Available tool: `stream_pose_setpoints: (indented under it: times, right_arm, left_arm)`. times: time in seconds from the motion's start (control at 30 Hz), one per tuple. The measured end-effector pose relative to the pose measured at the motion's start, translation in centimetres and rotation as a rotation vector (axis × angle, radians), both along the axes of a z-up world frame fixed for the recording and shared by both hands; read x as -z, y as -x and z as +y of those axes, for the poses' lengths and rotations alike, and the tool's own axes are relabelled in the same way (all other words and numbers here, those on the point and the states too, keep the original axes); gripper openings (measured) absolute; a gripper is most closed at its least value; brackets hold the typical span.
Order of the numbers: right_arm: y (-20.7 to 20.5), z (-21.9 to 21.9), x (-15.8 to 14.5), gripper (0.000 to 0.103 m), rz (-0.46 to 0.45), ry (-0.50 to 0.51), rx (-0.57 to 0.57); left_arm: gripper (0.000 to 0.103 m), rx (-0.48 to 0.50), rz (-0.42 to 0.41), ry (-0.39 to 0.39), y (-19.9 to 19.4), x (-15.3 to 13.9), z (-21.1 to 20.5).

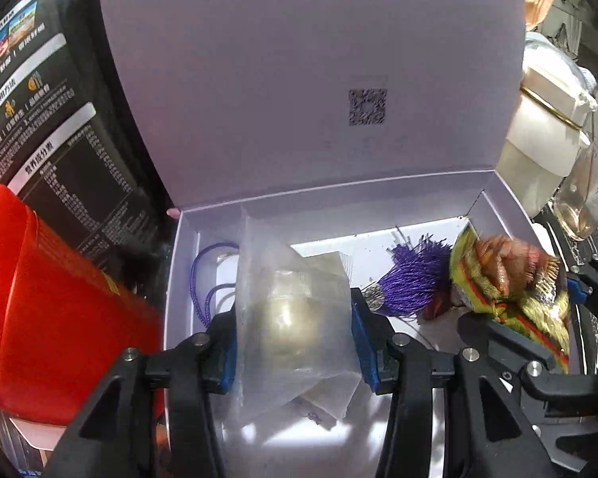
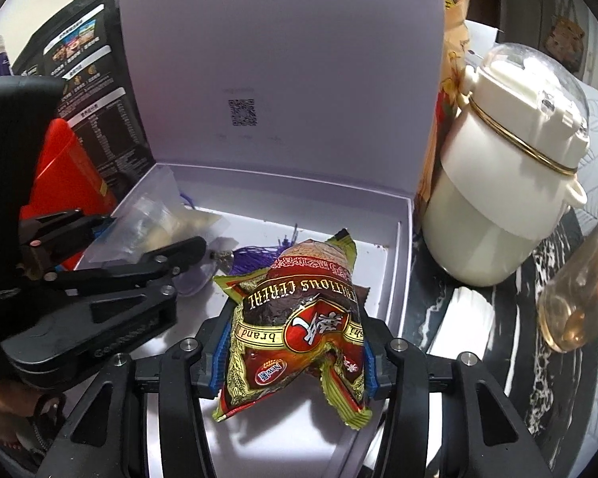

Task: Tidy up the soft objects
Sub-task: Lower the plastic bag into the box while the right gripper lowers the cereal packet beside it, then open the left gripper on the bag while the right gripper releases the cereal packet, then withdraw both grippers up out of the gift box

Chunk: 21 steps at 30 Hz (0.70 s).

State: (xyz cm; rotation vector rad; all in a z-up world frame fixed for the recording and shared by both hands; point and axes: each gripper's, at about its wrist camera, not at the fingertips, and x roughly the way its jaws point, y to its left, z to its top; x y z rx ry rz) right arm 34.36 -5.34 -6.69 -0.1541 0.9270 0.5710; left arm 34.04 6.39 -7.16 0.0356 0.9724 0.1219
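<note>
Item one: we hold a clear plastic pouch (image 1: 295,318) in our left gripper (image 1: 295,342). It is soft, crinkled and see-through, with a pale rounded lump inside. Its long axis runs away from us, one corner pointing toward the box's raised lid (image 1: 311,79). The blue pads (image 1: 360,346) press on both its flanks, the jaws only partly apart, and the pouch spills past them front and back.

Item two: our right gripper (image 2: 295,354) is closed on a snack packet (image 2: 299,318), glossy foil, red and gold with crimped, saw-toothed ends. It stands lengthwise between the fingers, its far end pointing into the box, its near end hanging below the pads. The sides are pinched inward.

Both lie over the white cardboard box (image 2: 402,263), a shallow tray with smooth matt walls. On its floor, between the two items, lies a purple tassel (image 1: 414,279) of fine threads with a silvery cap.

Beside the box: a cream jug (image 2: 506,183) with a gold band and a red container (image 1: 59,302).
</note>
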Motion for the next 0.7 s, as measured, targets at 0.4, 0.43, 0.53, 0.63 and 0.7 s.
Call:
stream_pose_setpoints:
  times: [0.4, 0.43, 0.53, 0.63, 0.7]
  right_arm:
    - [0.3, -0.7, -1.5, 0.067, -0.048, 0.018, 0.035]
    - [0.6, -0.9, -1.7, 0.068, -0.050, 0.015, 0.032]
    - [1.1, -1.0, -2.5, 0.068, -0.064, 0.034, 0.043]
    - [1.7, -1.8, -3.3, 0.071, -0.086, 0.043, 0.067]
    - [2.2, -2.5, -4.0, 0.074, -0.105, 0.044, 0.080]
  left_arm:
    - [0.052, -0.006, 0.059, 0.008, -1.5, -0.2, -1.4]
    - [0.059, -0.006, 0.058, 0.007, -1.5, -0.3, -1.5]
    - [0.086, -0.003, 0.037, 0.002, -1.3, -1.1, -2.2]
    - [0.089, 0.004, 0.015, 0.001, -0.7, -2.1, -2.9]
    - [0.089, -0.001, 0.002, -0.011, -0.3, -3.0, -3.2]
